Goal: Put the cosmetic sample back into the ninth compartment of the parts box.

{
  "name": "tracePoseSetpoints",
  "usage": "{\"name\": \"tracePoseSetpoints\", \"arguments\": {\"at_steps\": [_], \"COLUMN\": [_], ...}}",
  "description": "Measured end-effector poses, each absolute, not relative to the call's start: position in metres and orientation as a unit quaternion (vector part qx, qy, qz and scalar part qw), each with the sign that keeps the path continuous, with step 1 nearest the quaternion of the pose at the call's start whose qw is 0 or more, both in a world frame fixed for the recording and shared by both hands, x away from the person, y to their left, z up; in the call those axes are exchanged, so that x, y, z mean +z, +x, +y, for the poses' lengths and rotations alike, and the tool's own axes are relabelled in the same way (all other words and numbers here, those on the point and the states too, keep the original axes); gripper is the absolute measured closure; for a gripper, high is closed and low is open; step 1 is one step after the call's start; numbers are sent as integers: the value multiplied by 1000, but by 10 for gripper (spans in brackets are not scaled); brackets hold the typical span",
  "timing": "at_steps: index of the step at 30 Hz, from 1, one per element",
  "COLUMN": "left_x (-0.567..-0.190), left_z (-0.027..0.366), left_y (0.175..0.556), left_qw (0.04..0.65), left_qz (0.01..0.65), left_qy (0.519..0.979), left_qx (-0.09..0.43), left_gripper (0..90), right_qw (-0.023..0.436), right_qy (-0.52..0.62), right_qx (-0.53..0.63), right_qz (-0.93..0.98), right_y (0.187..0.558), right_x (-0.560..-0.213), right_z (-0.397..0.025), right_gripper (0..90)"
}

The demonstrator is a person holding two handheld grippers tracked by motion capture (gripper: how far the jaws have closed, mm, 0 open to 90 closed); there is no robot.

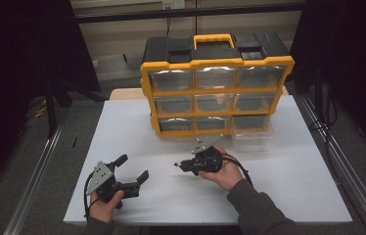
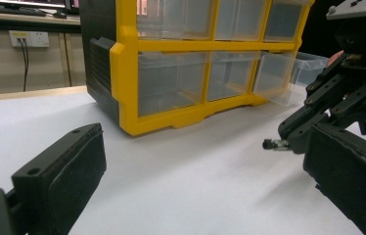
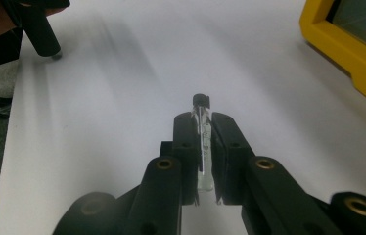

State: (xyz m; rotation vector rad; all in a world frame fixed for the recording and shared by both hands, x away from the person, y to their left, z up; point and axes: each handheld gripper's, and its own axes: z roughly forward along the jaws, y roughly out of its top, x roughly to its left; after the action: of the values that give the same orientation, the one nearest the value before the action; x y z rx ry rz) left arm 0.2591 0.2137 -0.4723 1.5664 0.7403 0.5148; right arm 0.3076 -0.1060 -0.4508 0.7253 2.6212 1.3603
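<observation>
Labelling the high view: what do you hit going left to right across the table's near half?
Left black two-jaw gripper, jaws spread, in the left hand → right black two-jaw gripper, shut on a small clear glass vial with a black cap, in the right hand, on the white tabletop.

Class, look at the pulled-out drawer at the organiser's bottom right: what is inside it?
The clear drawer of the yellow organiser looks empty through its walls in the high view. Its back part, still inside the frame, is hidden. The right gripper holds a small vial.
</observation>
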Motion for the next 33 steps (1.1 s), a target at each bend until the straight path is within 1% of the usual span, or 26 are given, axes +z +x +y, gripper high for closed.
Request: {"name": "tracePoseSetpoints", "arguments": {"at_steps": [20,21,23,28,29,33], "left_x": [-472,-472,-471,-471,-472,-471], "left_z": [213,211,214,214,212,212], "left_y": [258,258,258,258,258,258], "left_qw": [617,626,620,619,627,626], "left_qz": [326,333,323,323,329,329], "left_qy": [679,669,678,679,670,671], "left_qx": [226,222,225,225,222,224], "left_gripper": [23,23,23,23,23,23], "right_qw": [62,63,67,68,68,71], "right_qy": [254,253,259,262,263,267], "right_qx": [457,458,459,460,461,464], "right_qz": [850,850,847,845,845,842], "right_y": [302,302,301,300,300,299], "right_x": [-434,-433,-432,-429,-428,-425], "right_z": [-139,-141,-144,-151,-152,-157], "right_gripper": [824,824,824,824,824,823]}}
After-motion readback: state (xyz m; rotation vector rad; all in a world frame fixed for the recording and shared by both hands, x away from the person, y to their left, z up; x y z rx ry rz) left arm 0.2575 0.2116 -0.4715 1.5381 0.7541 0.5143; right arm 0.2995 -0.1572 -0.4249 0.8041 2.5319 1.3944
